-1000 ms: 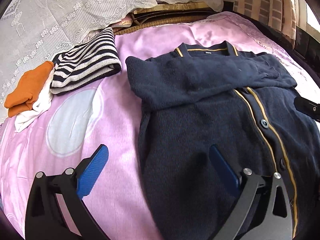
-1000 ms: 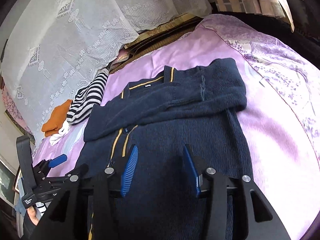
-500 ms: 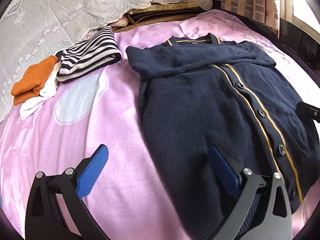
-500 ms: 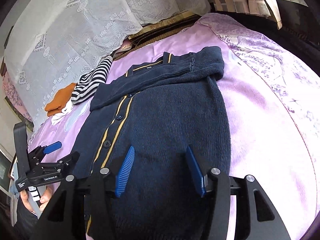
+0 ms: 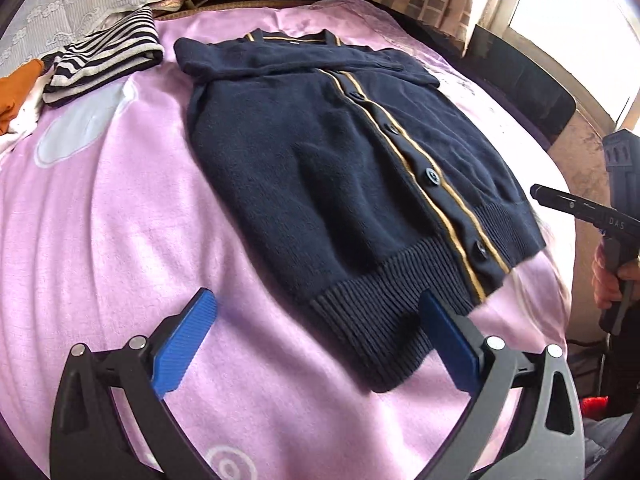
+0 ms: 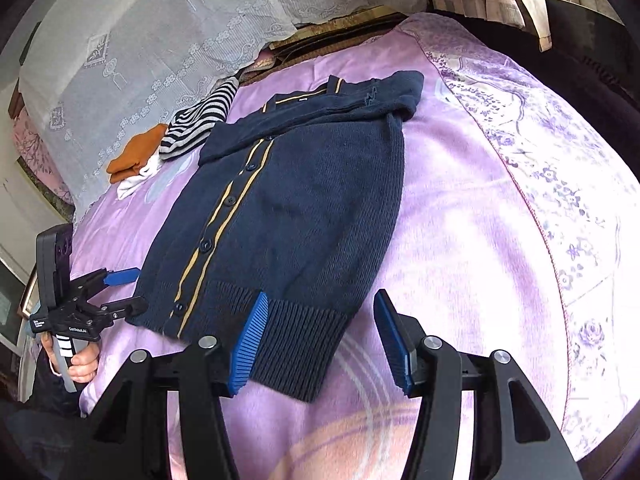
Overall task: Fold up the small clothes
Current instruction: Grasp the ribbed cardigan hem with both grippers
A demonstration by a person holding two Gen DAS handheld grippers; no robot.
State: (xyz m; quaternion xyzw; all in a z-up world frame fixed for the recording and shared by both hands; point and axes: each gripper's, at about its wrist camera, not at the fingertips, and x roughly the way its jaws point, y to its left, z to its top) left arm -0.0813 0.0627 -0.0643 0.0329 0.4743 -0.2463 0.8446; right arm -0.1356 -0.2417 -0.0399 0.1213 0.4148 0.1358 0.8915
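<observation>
Now a navy cardigan (image 5: 320,168) lies flat and buttoned on the pink bed (image 5: 112,240), sleeves folded across its chest, collar toward the far end. Both claws hang over its ribbed hem (image 6: 296,340). Left claw (image 5: 316,344) is spread wide with nothing between its blue pads, near one hem corner. Right claw (image 6: 320,340) stands apart too, empty, at the other corner. Beside the collar sit a folded striped top (image 5: 104,56) and an orange garment (image 6: 136,152) on something white.
</observation>
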